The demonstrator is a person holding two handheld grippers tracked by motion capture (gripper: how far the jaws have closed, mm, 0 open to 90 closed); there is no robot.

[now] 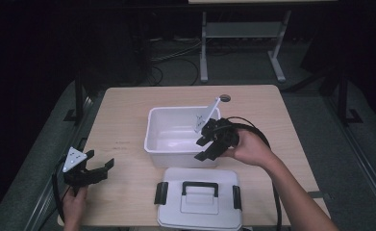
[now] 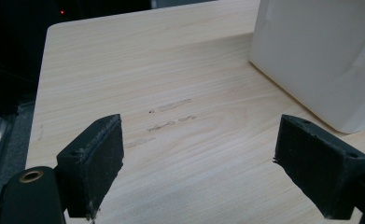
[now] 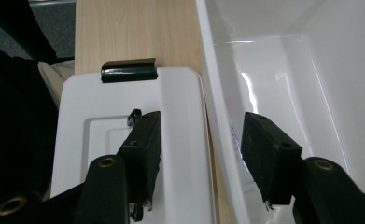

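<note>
- The right gripper [image 1: 206, 148] is held at the near right corner of the white tub [image 1: 153, 126]. Its jaws stand apart, one on each side of the tub's front wall, with nothing clamped between them.
- In the right gripper view, one jaw hangs inside the tub [image 3: 283, 60] and the other over the white lid [image 3: 180, 140].
- The left gripper [image 1: 100, 167] is held low over the table's [image 1: 123, 120] near left corner, its jaws wide apart and empty.
- In the left gripper view, bare wood [image 2: 171, 93] lies between the jaws, and the tub's outer wall [image 2: 320, 56] rises at upper right.
- The tub sits open near the table's middle; nothing can be made out inside it.
- The lid [image 1: 200, 207], with black handle [image 1: 200, 186] and side latches, lies flat at the near edge, just in front of the tub.
</note>
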